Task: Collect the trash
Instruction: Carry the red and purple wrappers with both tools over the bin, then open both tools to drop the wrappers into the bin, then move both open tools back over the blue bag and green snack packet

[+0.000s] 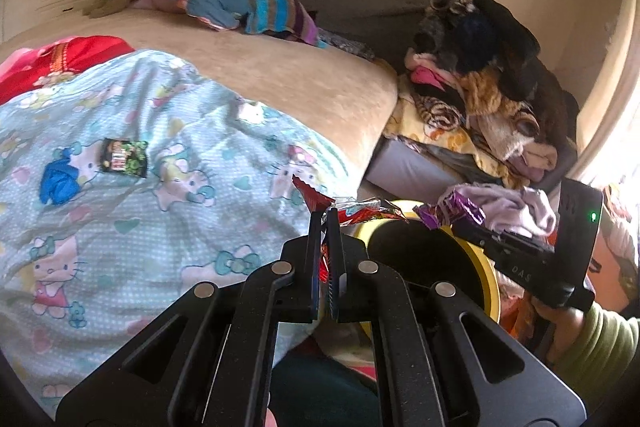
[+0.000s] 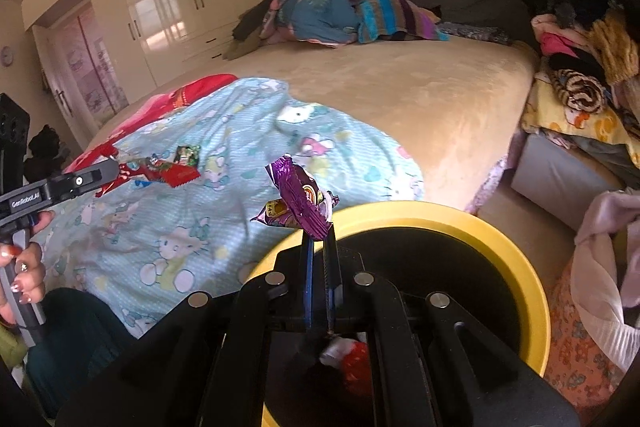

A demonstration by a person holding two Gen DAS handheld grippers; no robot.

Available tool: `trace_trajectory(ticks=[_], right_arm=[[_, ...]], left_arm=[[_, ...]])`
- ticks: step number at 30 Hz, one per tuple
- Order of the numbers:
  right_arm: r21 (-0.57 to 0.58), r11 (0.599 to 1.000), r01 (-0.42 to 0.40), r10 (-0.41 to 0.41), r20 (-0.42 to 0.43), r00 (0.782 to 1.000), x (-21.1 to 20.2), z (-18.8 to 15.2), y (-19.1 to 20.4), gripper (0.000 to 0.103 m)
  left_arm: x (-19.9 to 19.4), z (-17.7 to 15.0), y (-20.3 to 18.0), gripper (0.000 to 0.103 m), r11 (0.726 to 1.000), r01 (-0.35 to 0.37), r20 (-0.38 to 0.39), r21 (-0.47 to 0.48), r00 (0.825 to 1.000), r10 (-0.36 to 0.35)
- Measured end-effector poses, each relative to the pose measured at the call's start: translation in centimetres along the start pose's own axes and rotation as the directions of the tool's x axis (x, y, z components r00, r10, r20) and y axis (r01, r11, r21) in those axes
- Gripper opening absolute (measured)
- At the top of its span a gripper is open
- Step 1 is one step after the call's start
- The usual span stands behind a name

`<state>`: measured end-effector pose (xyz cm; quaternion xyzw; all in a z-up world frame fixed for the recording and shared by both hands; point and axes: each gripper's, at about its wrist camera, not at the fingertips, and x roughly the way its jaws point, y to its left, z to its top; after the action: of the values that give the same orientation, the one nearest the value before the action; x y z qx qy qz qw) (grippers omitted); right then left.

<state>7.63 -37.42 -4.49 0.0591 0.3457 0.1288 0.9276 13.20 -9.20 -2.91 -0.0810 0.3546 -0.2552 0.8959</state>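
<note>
Right claw [image 2: 319, 227], clamped on a purple wrapper [image 2: 300, 199], hangs at the near rim of the yellow bin [image 2: 520, 255], left claw [image 1: 324, 215] beside it pinching a red wrapper [image 1: 316, 197]; each should clear the rim, then let go over the dark opening.

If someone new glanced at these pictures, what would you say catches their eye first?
Probably the purple wrapper pinched in the right gripper at the near rim of the yellow bin, and the red wrapper clamped in the left gripper beside it. Next, the cartoon-cat blanket on the bed, with a dark wrapper and a blue scrap lying on it.
</note>
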Motion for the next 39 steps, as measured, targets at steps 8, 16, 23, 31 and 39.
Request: trace_trajectory(ticks=[8,16,23,31,39], right_arm=[[0.047,0.997,0.055,-0.055,-0.005,0.998,-1.2,-1.1,-2.8,0.005],[0.093,0.992,0.08,-0.077,-0.028,0.997,-1.7,-2.0,-4.8,0.005],[0.145,0.984,0.104,-0.093,-0.084,0.992,-1.4,-3.4,-6.7,0.005],[0.192,0.97,0.146,-0.13,-0.093,0.987,-1.5,-3.9,-7.5,0.052],[0.101,0.981,0.166,-0.167,0.001,0.986,-1.9,-2.7,-4.5,0.073]], left_arm=[[1.3,-0.9,-2.4,0.001,0.998,0.027,-0.038,0.056,0.999,-0.025],[3.3,-2.8,-6.3,0.001,0.986,0.072,-0.108,0.152,0.993,-0.056],[5.2,-4.8,-8.9,0.001,0.972,0.11,-0.18,0.208,0.981,-0.073],[6.3,-5.7,-10.0,0.057,0.962,0.15,-0.204,0.228,0.973,-0.104],[4.8,-4.1,-6.9,0.086,0.987,0.081,-0.116,0.139,0.991,-0.065]])
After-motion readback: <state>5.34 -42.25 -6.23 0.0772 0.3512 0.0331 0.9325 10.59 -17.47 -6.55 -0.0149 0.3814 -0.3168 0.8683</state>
